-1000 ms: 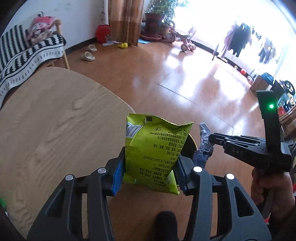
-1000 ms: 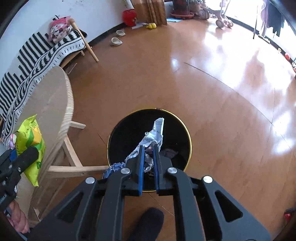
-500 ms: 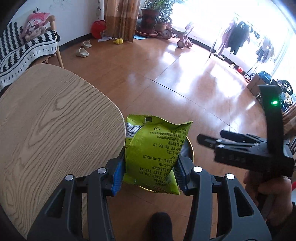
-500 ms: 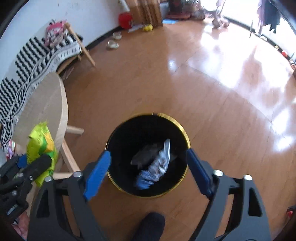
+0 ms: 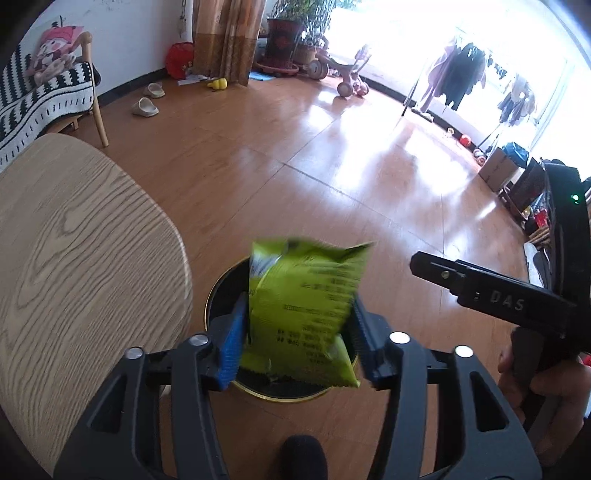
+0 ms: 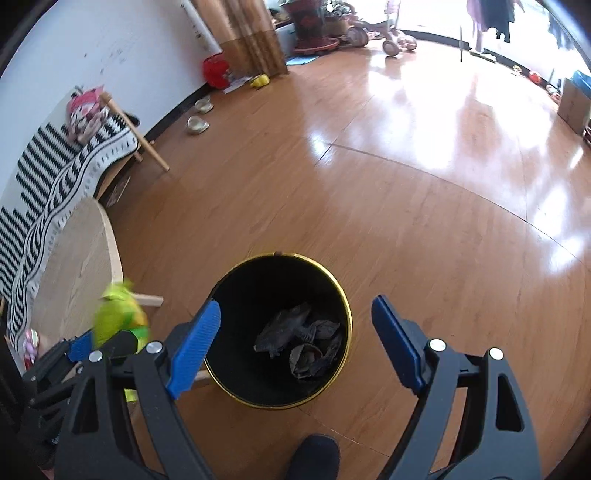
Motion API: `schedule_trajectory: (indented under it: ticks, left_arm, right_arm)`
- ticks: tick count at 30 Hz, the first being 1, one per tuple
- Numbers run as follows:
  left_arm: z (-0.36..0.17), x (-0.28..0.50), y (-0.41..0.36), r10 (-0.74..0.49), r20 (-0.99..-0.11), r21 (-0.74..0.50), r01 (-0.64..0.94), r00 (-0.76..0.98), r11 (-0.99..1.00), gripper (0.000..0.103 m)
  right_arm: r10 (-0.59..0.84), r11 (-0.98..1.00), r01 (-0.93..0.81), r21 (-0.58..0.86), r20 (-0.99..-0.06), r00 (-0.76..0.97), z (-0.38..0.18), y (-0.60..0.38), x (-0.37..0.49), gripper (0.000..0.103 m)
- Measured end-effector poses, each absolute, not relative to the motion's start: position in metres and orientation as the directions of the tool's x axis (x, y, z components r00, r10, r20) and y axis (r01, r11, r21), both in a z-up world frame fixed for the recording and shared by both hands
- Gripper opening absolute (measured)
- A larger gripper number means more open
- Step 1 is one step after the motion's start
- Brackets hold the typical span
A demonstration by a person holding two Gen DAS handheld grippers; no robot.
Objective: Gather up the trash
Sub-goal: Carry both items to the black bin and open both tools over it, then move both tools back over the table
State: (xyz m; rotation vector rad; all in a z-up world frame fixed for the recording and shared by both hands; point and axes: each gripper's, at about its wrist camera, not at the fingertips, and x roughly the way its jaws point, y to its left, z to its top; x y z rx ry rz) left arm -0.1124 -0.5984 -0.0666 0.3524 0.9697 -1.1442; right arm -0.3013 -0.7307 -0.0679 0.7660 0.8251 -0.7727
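A sunlit living room with a glossy wooden floor (image 6: 388, 177) and white wall (image 6: 122, 55).

Glare from the bright windows (image 5: 424, 33) washes over the boards. A round wooden tabletop (image 5: 74, 251) stands beside a bench draped in a black-and-white striped blanket (image 5: 40, 96); brown curtains (image 5: 225, 37), potted plants (image 5: 291, 33), a pair of slippers (image 5: 146, 107), what appears to be a child's tricycle (image 5: 349, 74) and a clothes rack (image 5: 458, 77) line the far side.
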Motion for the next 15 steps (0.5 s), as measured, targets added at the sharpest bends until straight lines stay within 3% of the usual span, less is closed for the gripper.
schedule_trajectory:
  ticks: [2, 15]
  left_arm:
    - [-0.066, -0.113, -0.599, -0.616, -0.783, -0.233, 0.880, 0.082, 0.413, 0.079]
    - [-0.033, -0.074, -0.538, -0.606, -0.768, -0.177, 0.841, 0.207, 0.511, 0.087]
  right_arm:
    - [-0.296, 0.486, 0.828, 0.280, -0.838, 0.458, -0.064, -0.732, -0.304, 0.081]
    - [-0.270, 0.606, 0.748, 0.270, -0.815, 0.512, -0.036, -0.691, -0.252, 0.082]
